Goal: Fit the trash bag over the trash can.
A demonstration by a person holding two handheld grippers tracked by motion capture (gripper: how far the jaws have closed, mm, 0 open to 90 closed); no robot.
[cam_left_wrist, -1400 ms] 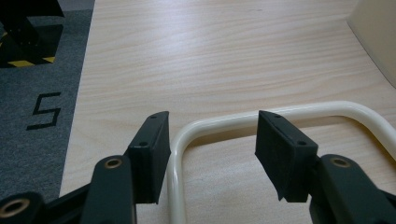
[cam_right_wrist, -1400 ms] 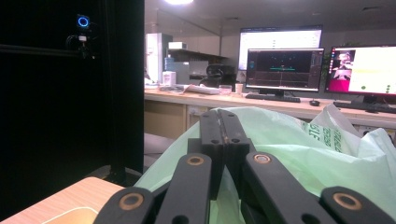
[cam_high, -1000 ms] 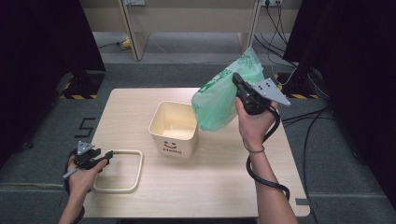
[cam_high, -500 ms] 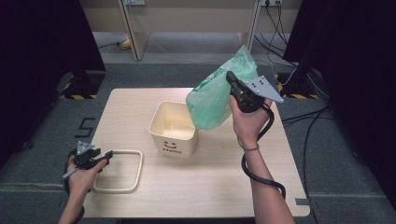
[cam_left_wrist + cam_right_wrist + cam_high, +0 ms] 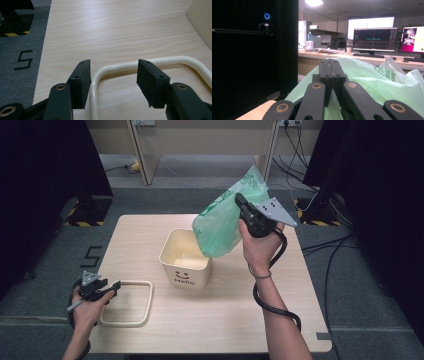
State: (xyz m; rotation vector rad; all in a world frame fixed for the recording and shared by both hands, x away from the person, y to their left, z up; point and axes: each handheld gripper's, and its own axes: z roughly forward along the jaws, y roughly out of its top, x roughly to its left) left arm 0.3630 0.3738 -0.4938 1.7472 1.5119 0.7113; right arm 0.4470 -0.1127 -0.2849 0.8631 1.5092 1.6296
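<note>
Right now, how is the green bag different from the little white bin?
The green bag is soft, crinkly and see-through; the white bin is stiff and solid. The bag hangs in the air, pinched in the right gripper, while the bin stands on the table. The bag looks bigger than the bin. Both have writing on them.

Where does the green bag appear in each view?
High view: bag upper centre, over the bin, held by the right hand-held gripper.
Right gripper view: bag lower right, around the shut jaws.
Left gripper view: faces the frame.
Shared landmark: the table, in all three.
</note>
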